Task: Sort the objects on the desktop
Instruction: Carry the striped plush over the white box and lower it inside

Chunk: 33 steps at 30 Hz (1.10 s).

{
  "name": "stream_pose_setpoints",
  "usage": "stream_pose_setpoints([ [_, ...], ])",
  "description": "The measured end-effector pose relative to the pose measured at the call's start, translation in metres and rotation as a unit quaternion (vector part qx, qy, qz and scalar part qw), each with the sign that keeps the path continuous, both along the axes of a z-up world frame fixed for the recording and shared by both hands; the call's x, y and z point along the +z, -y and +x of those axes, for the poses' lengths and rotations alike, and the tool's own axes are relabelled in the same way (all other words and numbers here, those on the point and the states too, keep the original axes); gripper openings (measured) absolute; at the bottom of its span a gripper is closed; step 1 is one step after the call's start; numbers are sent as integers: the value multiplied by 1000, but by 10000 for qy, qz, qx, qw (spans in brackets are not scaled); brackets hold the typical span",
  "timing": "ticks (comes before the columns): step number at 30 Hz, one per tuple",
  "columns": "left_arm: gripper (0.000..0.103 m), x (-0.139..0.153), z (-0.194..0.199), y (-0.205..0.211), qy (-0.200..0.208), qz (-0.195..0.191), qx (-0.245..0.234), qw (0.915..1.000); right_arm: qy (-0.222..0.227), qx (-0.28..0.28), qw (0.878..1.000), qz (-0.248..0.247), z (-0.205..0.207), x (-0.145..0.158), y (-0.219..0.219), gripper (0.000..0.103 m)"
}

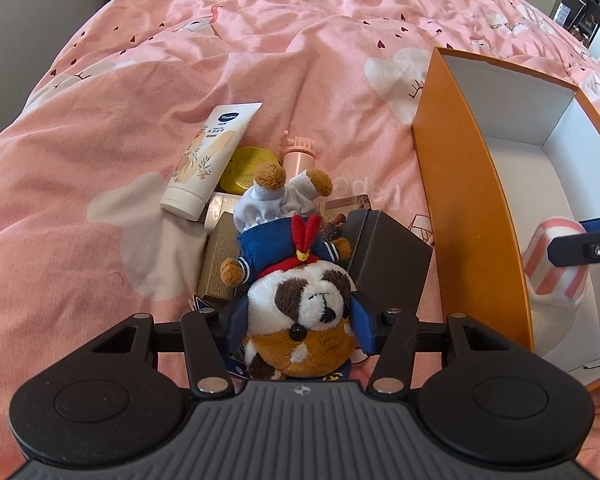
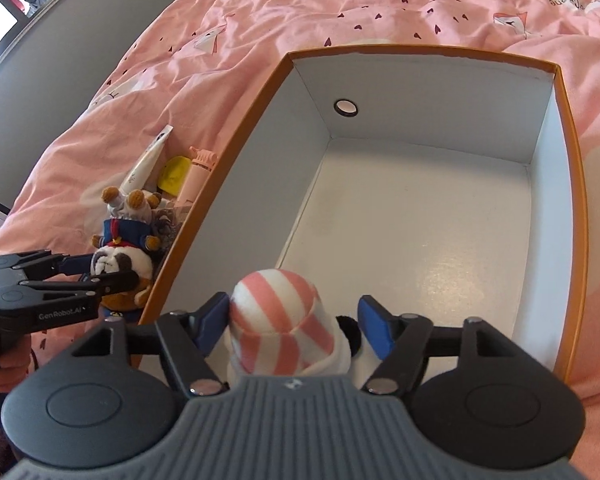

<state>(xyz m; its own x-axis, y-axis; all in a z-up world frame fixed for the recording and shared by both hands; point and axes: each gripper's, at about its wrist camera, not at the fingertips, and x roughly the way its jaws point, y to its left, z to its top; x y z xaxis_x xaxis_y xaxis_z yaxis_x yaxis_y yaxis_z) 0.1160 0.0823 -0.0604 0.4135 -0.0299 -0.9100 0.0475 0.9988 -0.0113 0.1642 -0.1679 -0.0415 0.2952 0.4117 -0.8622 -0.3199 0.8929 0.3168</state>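
Observation:
My left gripper (image 1: 298, 326) is shut on the head of a plush dog (image 1: 300, 312) in a blue sailor suit, over a pile of objects on the pink bed; it also shows in the right wrist view (image 2: 120, 264). My right gripper (image 2: 294, 320) is open inside the orange box (image 2: 220, 184). A pink-and-white striped plush (image 2: 278, 316) stands between its jaws near the box's front; the left pad is close to it and the right pad is apart. The striped plush also shows in the left wrist view (image 1: 556, 280).
Beside the box lie a white cream tube (image 1: 208, 160), a yellow round tin (image 1: 248, 170), a pink bottle (image 1: 298, 154), a gold box (image 1: 220, 256) and a dark box (image 1: 388, 256). The box's white floor (image 2: 420, 240) lies beyond the striped plush.

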Motion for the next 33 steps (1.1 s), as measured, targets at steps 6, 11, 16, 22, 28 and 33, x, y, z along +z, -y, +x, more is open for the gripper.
stream_pose_setpoints([
  [6,59,9,-5,-4,149,-95,141,9997,27,109,9999,14,-4,-3,-2,82],
  [11,59,25,-15,-11,408,-280,279,9984,203,-20,9996,185,-9,15,10,81],
  [16,58,42,-19,-9,569,-528,253,9967,139,440,9989,83,-19,12,1,78],
  [22,58,63,-19,6,762,-671,-30,9948,345,639,9968,-322,-8,-3,-17,77],
  [28,59,78,-17,28,871,-876,-433,9914,130,604,9975,-332,12,-24,-27,75],
  [33,59,85,-15,49,878,-1053,-803,9873,-176,229,9995,-129,10,-29,-10,60],
])
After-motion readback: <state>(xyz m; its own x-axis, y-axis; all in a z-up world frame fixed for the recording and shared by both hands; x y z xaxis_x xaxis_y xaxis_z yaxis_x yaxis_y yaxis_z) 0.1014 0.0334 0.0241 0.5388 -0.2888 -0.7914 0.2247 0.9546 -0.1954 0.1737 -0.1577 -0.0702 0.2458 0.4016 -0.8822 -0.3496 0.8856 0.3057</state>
